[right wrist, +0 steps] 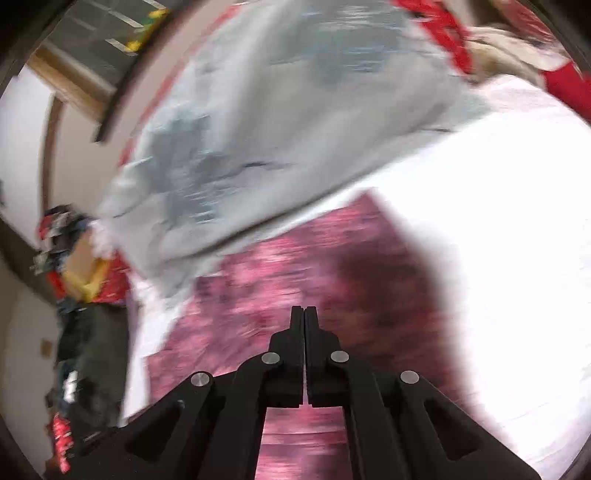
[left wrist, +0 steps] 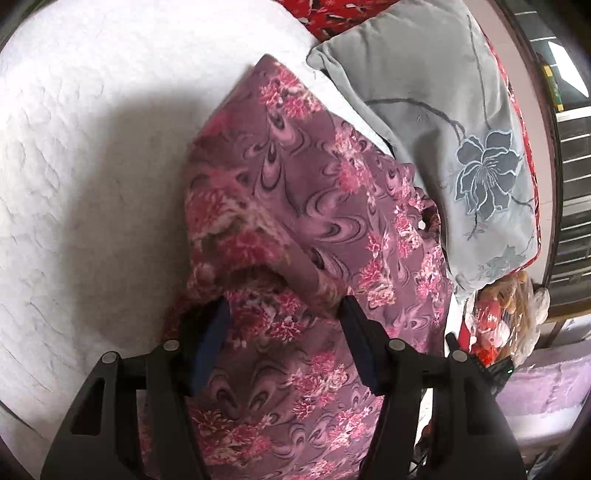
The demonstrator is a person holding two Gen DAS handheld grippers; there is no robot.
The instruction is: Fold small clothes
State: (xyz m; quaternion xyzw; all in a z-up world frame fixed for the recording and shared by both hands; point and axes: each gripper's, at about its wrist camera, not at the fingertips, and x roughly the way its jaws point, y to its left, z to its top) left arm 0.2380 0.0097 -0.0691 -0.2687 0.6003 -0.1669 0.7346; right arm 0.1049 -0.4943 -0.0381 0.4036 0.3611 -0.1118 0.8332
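A purple garment with pink and red flower print (left wrist: 295, 206) lies on the white quilted bed (left wrist: 92, 166), partly folded, with a raised fold near my left gripper. My left gripper (left wrist: 284, 306) is open, its two fingers set on either side of that fold, low over the cloth. In the blurred right wrist view the same garment (right wrist: 295, 280) lies below my right gripper (right wrist: 304, 314), whose fingers are pressed together with nothing between them, held above the cloth.
A grey pillow with a dark flower pattern (left wrist: 461, 129) lies against the garment's far right edge; it also shows in the right wrist view (right wrist: 240, 129). Red patterned bedding (left wrist: 332, 14) is behind it. Clutter and bags (left wrist: 506, 317) sit off the bed's right side.
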